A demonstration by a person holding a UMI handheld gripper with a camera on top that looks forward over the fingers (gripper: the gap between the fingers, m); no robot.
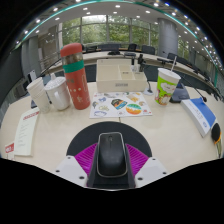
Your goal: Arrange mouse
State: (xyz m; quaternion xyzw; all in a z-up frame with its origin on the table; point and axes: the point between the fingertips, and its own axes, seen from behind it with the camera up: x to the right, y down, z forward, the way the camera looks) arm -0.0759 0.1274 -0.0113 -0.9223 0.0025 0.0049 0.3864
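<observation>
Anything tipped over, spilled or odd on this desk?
Nothing stands out. The black computer mouse sits straight between the gripper fingers; the tall red bottle and green-and-white paper cup stand upright, no spills visible.

Hidden under the mouse [110, 155]: most of both purple pads [84, 157], showing only as slivers at either side, contact with its flanks not discernible. Lower parts of the gripper [110, 165] fingers cut off at the bottom. Too small to read: print on the sheet [121, 104], label on the green-and-white cup [167, 86], text on the paper [25, 133] at left. Partly cut off beyond the right finger: blue-edged booklet [203, 115]. Blurred, indistinct: desks and chairs far behind.
</observation>
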